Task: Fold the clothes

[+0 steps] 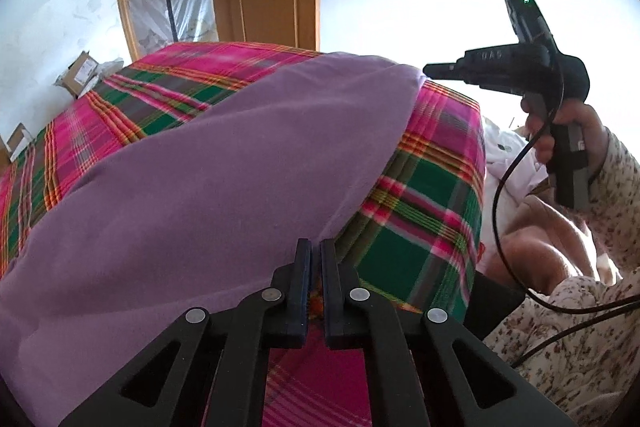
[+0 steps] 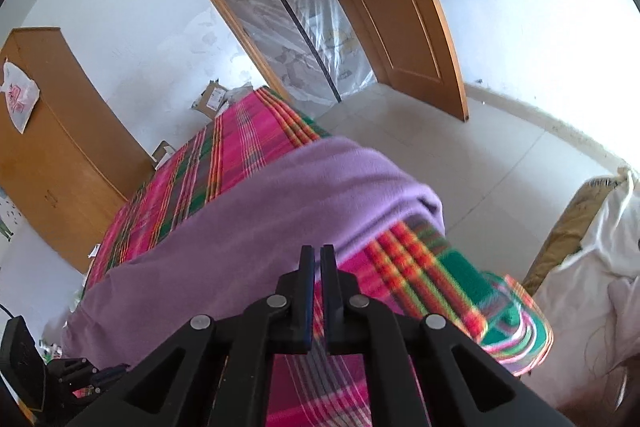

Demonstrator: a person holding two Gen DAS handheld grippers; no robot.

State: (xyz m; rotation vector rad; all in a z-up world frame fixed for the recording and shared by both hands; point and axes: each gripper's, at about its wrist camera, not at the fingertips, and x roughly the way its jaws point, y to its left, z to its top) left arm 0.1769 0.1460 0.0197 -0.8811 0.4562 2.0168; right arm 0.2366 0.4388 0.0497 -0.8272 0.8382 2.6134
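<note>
My left tool [image 1: 315, 245] sits low in the centre of its frame, its two fingers drawn nearly together with only a thin gap, over the near edge of a purple garment [image 1: 208, 179]. The garment lies spread on a pink and green plaid bed cover [image 1: 420, 235]. My right tool [image 2: 317, 251] is likewise almost closed; I cannot tell whether either pinches cloth. At upper right of the left view, my hand [image 1: 560, 131] holds the right tool.
</note>
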